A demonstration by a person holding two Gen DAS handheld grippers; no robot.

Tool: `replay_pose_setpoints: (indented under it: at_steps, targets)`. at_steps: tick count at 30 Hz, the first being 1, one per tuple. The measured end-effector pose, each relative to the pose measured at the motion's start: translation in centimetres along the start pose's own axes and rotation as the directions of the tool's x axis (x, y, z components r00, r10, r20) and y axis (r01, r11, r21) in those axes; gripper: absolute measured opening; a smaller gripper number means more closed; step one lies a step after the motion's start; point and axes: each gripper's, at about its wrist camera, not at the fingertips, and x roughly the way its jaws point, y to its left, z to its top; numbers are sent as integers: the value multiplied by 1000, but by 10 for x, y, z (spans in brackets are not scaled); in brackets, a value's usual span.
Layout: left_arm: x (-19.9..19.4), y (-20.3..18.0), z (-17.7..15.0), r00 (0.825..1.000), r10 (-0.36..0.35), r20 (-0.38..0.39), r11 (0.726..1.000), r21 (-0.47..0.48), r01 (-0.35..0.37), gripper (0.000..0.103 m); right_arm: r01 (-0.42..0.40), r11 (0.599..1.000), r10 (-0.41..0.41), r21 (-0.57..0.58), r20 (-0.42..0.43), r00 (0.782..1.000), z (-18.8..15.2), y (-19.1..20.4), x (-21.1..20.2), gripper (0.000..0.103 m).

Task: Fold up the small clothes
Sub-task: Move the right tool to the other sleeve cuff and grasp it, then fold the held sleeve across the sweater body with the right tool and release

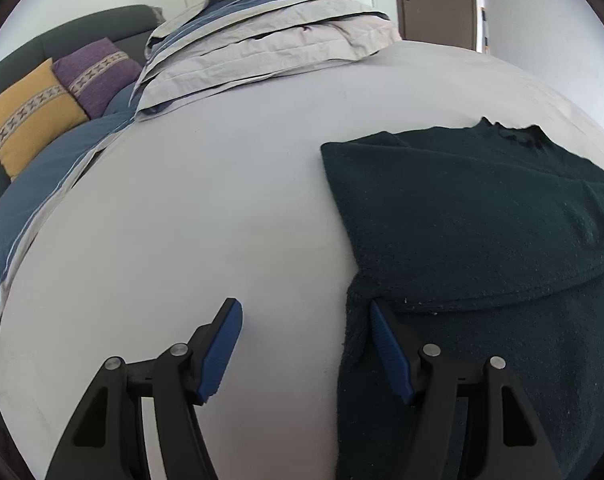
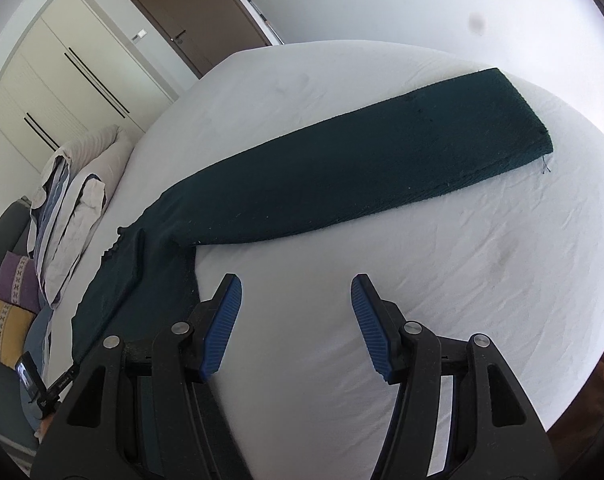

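Note:
A dark green sweater [image 1: 482,220] lies on the white bed sheet [image 1: 206,208], its left sleeve folded over the body. In the right wrist view its other sleeve [image 2: 362,160] stretches out flat to the right. My left gripper [image 1: 304,312] is open, low at the sweater's left edge, with its right finger [image 1: 386,344] against the fabric. My right gripper [image 2: 296,288] is open and empty above bare sheet, just right of the sweater body [image 2: 142,280] and below the sleeve.
A pile of folded grey and blue bedding [image 1: 270,32] sits at the bed's far side. Yellow [image 1: 26,120] and purple [image 1: 96,72] cushions lie on a dark sofa at the left. A brown door [image 2: 194,16] and wardrobes [image 2: 62,76] stand behind.

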Motion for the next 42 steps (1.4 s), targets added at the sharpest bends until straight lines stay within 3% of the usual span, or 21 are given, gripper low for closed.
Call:
replay_pose_setpoints:
  at_steps: [11, 17, 21, 26, 31, 34, 36, 38, 42]
  targets:
    - [5, 15, -2, 999, 24, -30, 994, -109, -27, 71, 27, 1000, -27, 9, -6, 1000, 1, -28, -8, 56]
    - [1, 11, -2, 999, 47, -24, 995, -91, -48, 73, 43, 998, -44, 49, 14, 999, 3, -45, -16, 56]
    - [-32, 5, -5, 999, 44, 22, 998, -47, -43, 72, 98, 986, -111, 138, 86, 990, 16, -77, -37, 56]
    - [-90, 1, -5, 985, -100, 140, 992, -60, 109, 72, 151, 940, -204, 305, 151, 967, 39, -132, -55, 57]
    - [-110, -10, -6, 953, -261, 151, 957, -87, 276, 83, 119, 915, -188, 386, 147, 971, 69, -168, -36, 57]
    - [-108, -24, -9, 946, -302, 120, 946, -86, 313, 83, 130, 921, -192, 367, 140, 971, 86, -165, -21, 57]
    - [-106, -33, -12, 940, -327, 102, 938, -88, 336, 83, 95, 920, -160, 381, 142, 977, 93, -163, -14, 57]
    - [-104, -41, -16, 931, -355, 83, 929, -85, 361, 83, 93, 915, -157, 393, 132, 979, 97, -163, -7, 51]
    - [-103, -44, -16, 919, -389, 71, 916, -80, 394, 83, 121, 924, -162, 363, 82, 983, 103, -158, 4, 12]
